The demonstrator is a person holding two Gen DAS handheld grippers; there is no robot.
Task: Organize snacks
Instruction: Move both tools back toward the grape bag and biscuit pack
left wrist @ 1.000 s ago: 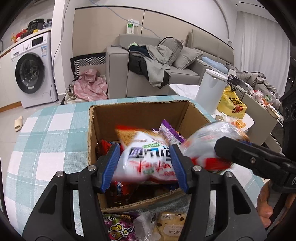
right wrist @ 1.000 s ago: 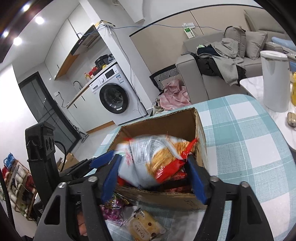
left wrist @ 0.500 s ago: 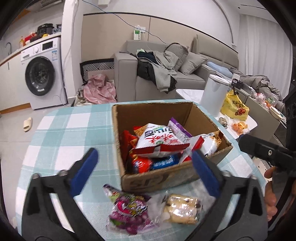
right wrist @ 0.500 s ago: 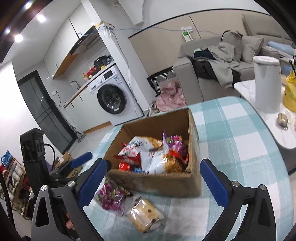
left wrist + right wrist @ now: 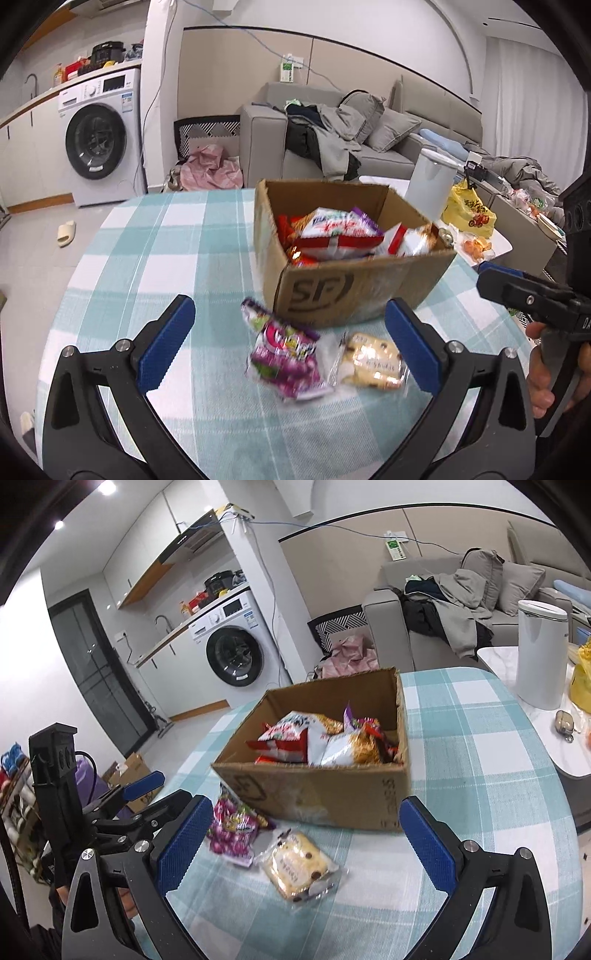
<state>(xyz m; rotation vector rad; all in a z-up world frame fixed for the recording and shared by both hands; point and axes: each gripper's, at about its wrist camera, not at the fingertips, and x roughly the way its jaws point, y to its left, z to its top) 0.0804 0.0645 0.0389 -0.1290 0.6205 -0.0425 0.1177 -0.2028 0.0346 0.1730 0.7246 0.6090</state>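
Observation:
A cardboard box (image 5: 354, 291) (image 5: 332, 794) stands on the checked tablecloth, holding several snack bags. A white-and-red bag (image 5: 332, 232) (image 5: 295, 734) lies on top. In front of the box lie a purple candy bag (image 5: 284, 354) (image 5: 232, 827) and a clear-wrapped cookie packet (image 5: 373, 360) (image 5: 299, 864), side by side. My left gripper (image 5: 288, 317) hangs open above these two, with nothing between its blue pads. Further right, my right gripper (image 5: 306, 806) is also open and empty, facing the box and the packet. Each gripper shows at the edge of the other's view.
The table (image 5: 155, 258) has a teal and white checked cloth. To the right stands a low white side table with a white bin (image 5: 539, 653) and a yellow bag (image 5: 469, 214). Behind are a grey sofa (image 5: 332, 147) and a washing machine (image 5: 99, 140).
Both grippers held snack bags over the box a second ago. They let them drop in, opened wide and drew back from the box, bringing the two packets on the table into view.

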